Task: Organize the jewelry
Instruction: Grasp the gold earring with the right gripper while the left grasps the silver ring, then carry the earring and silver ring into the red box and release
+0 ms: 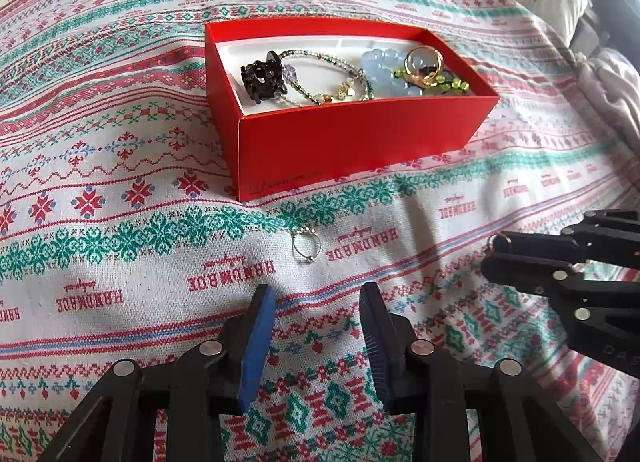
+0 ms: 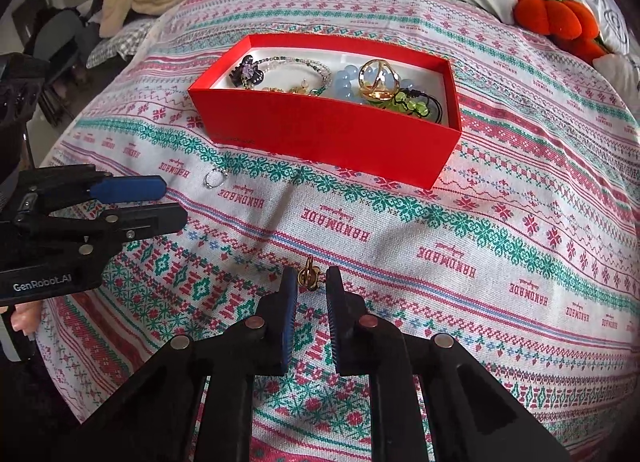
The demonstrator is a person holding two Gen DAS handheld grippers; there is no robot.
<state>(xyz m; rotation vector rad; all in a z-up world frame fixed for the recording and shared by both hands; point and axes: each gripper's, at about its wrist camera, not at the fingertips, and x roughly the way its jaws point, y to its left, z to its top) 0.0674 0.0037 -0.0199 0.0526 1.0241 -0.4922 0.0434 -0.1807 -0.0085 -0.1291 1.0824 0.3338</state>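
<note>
My right gripper (image 2: 312,288) is clamped on a small gold ring (image 2: 309,270) just above the patterned bedspread (image 2: 480,262), my left gripper (image 1: 318,300) stands apart and empty short of the silver ring (image 1: 306,246) lying before the red box (image 1: 352,141).

The bedspread (image 1: 120,165) was matt woven cloth. The red box (image 1: 352,145) looked like smooth, faintly glossy card. A silver ring (image 1: 306,248) was shiny metal; the blue beads (image 1: 380,65) looked glassy.
</note>
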